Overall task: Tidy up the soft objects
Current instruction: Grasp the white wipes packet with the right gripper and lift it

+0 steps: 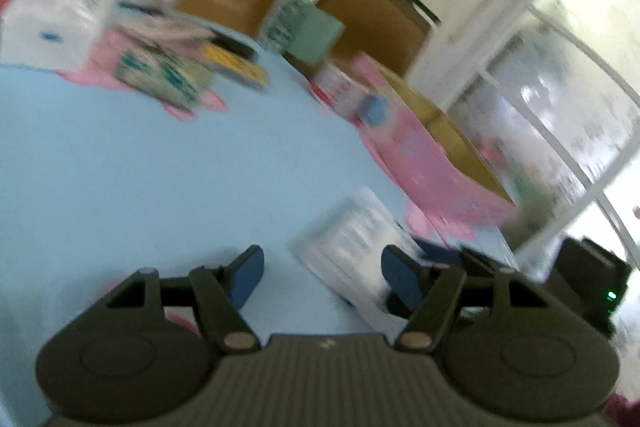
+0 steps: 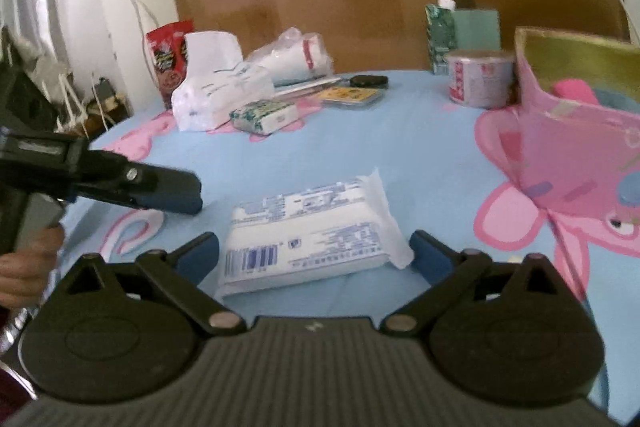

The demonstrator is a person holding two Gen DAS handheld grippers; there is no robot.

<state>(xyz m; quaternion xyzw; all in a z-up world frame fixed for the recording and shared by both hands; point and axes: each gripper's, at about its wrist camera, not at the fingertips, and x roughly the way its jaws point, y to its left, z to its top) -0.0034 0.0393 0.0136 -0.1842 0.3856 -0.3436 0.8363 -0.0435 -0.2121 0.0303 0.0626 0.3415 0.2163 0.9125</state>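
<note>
your right gripper fingers spread wide, straddling white tissue pack flat on blue table | your left gripper fingers released, empty, pack just beside | pink box far right

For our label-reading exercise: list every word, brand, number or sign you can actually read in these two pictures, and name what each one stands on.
No text can be read.
White wipes pack: blue print and a barcode, too blurred.
Green tissue pack: pattern only, unreadable.
Red snack bag: lettering blurred.
Yellow flat tin: dark marks, unreadable.
Round tin: red print, too small.
Green carton: unreadable.
</note>
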